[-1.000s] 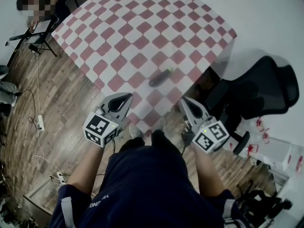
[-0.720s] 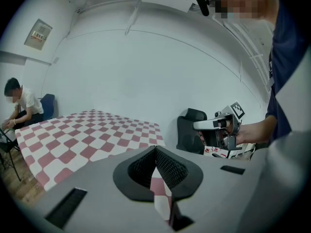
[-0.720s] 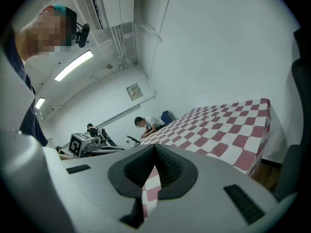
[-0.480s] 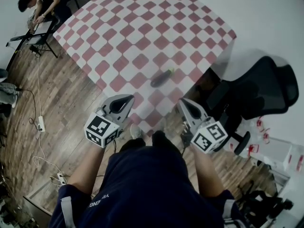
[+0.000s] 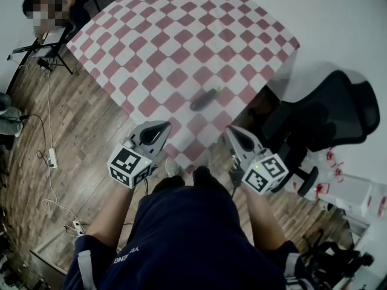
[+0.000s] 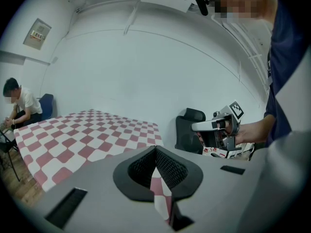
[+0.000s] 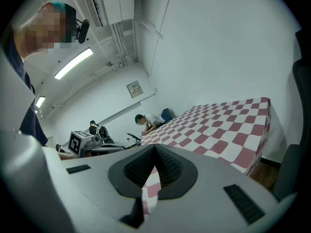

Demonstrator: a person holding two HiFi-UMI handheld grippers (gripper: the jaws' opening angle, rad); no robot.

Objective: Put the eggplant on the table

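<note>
A dark eggplant [image 5: 204,99] with a green stem lies on the red-and-white checkered table [image 5: 181,35], near its front right corner. Both grippers hover in front of the table's near edge, short of the eggplant. My left gripper [image 5: 162,125] is to its lower left, jaws closed together with nothing between them. On the eggplant's lower right, my right gripper [image 5: 231,130] is likewise shut and empty. In the left gripper view the jaws [image 6: 155,150] meet over the cloth and the right gripper [image 6: 216,126] shows beyond. The right gripper view shows its jaws [image 7: 155,148] closed; the eggplant is hidden there.
A black office chair [image 5: 326,116] stands just right of the table corner. A person [image 5: 45,5] sits at the far left by a small stand. Cables and a power strip [image 5: 51,156] lie on the wooden floor at left. White boxes [image 5: 351,198] sit at right.
</note>
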